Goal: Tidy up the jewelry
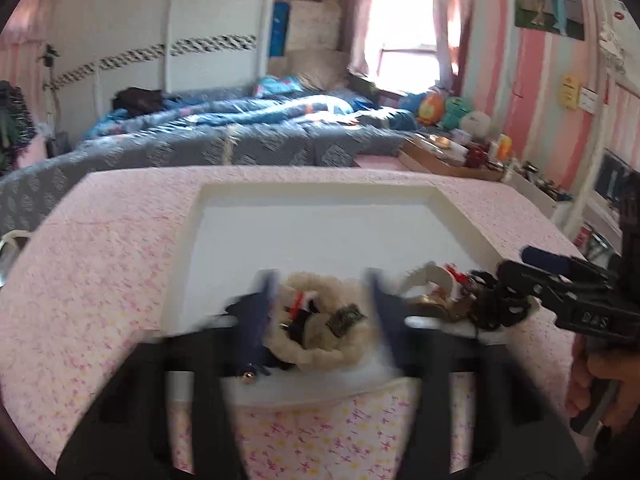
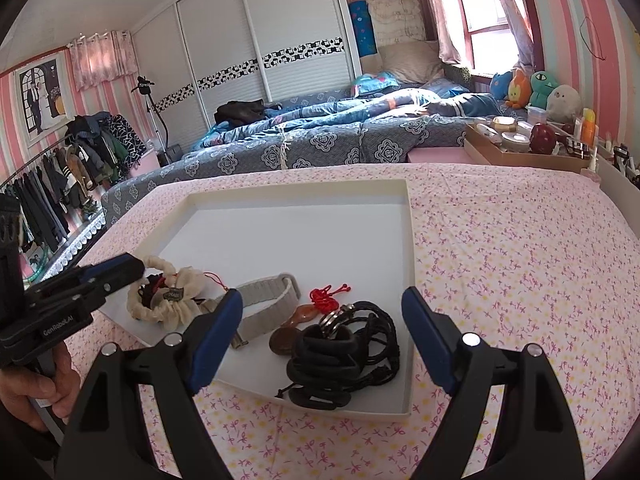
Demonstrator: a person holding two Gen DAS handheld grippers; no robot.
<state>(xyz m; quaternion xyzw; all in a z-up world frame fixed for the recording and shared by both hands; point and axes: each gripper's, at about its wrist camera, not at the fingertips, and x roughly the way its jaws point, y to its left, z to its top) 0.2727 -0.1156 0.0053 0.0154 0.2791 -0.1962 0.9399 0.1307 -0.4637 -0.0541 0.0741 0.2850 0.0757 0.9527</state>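
In the right wrist view, the right gripper (image 2: 322, 322) fills the lower frame with its blue-padded jaws spread wide and holding nothing. Just beyond them, at lower centre, the black cords (image 2: 344, 354) lie heaped in the near corner of the white tray (image 2: 408, 240), squarely in the gap between the pads, so this hand looks nearest to them. A step farther lie the grey strap (image 2: 268, 300), its long axis running left to right, and the red knot (image 2: 325, 295).

At left of frame, the left gripper (image 2: 120, 270) reaches in beside the cream scrunchie (image 2: 160, 296). In the blurred left wrist view the left gripper's jaws stand wide on either side of that scrunchie, pads apparently clear of it; it rests on the tray, not gripped. Beyond, the tray's far half lies bare.
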